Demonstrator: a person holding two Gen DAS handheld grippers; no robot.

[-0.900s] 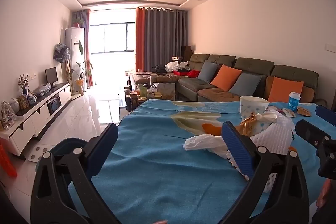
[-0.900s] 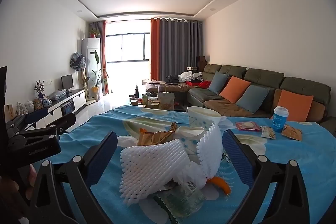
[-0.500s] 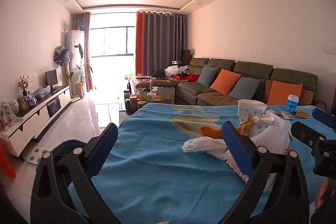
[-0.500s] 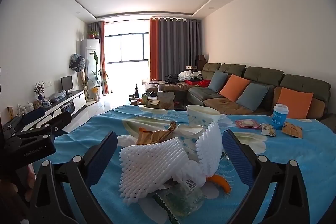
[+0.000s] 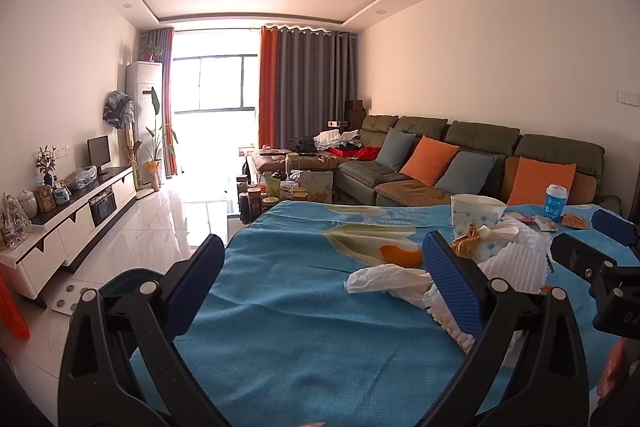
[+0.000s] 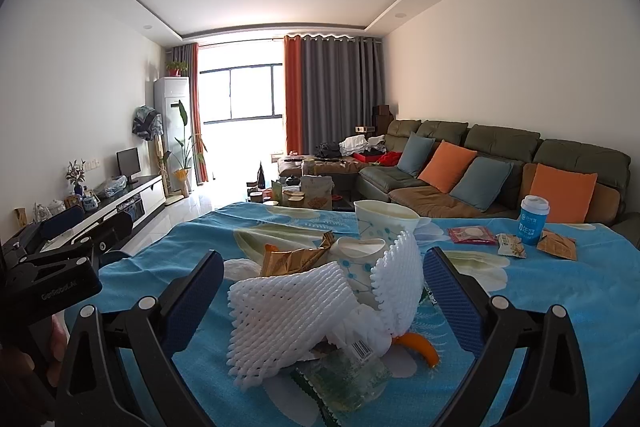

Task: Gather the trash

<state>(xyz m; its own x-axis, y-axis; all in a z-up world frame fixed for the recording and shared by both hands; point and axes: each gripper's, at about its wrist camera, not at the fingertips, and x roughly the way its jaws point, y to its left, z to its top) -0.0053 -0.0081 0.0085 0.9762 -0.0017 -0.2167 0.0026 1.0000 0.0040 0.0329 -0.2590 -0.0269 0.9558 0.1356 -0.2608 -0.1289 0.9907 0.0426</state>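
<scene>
White ribbed foam net [image 6: 304, 315] lies crumpled beside the paper cup [image 6: 360, 263]. Right gripper [image 6: 320, 291] spread around it; left gripper [image 5: 320, 275] spread, empty.

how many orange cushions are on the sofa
2. One orange cushion sits mid-sofa between the two grey-blue cushions; the other orange cushion is at the sofa's right end, behind the blue cup. Others could be hidden out of frame.

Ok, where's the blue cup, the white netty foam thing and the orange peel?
blue cup [image 6: 533, 223]: right wrist view, middle of its blue side.
white foam net [image 6: 292, 311]: right wrist view, its broad front face.
orange peel [image 6: 420, 343]: right wrist view, the curved strip.
</scene>
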